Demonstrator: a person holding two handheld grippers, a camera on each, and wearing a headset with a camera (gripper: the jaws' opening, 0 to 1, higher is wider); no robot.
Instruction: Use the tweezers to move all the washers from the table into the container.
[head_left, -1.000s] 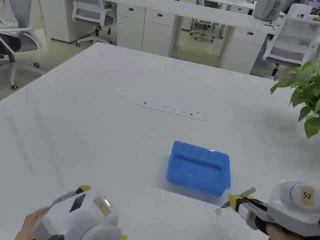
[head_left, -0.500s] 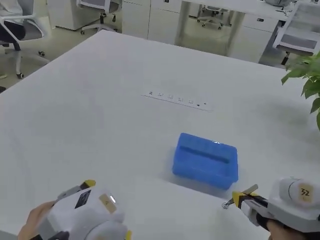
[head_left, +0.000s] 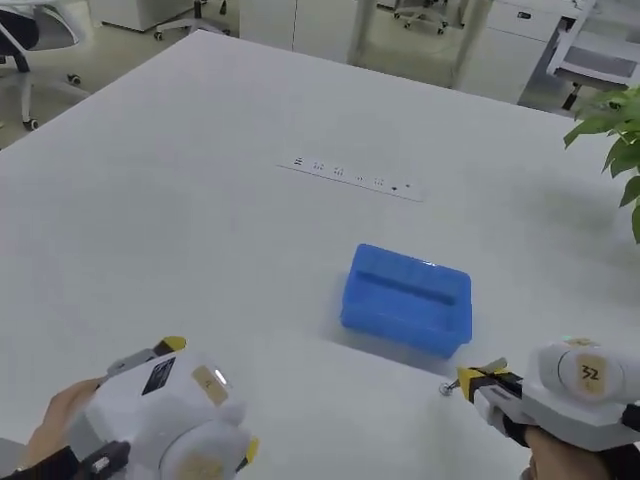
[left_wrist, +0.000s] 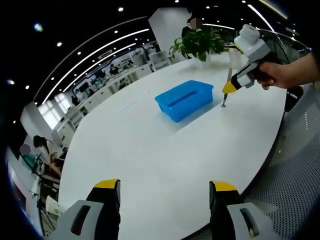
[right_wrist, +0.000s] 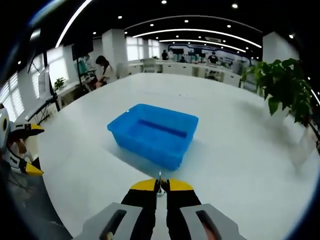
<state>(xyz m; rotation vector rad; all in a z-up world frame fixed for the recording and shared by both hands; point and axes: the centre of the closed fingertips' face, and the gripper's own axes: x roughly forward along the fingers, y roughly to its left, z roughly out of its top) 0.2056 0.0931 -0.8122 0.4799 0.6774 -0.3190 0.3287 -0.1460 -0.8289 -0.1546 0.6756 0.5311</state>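
Note:
The blue container (head_left: 408, 298) (left_wrist: 184, 99) (right_wrist: 152, 132) stands open on the white table (head_left: 230, 250). My right gripper (head_left: 470, 379) (right_wrist: 159, 185) (left_wrist: 229, 88) is just off its near right corner, shut on thin metal tweezers (head_left: 455, 384) (left_wrist: 226, 97). The tweezers' tip points down at a small washer (head_left: 445, 389) at the table surface; whether the tip grips it I cannot tell. My left gripper (head_left: 211, 397) (left_wrist: 165, 187) hangs open and empty over the table's near left edge.
A strip of sockets (head_left: 350, 180) is set into the table behind the container. A potted plant (head_left: 618, 130) (right_wrist: 282, 87) stands at the far right. Office chairs and desks lie beyond the table.
The head camera has tilted, shifting the whole picture. The tweezers' tip has come onto the washer, which lay just apart from it before. The left gripper stays put.

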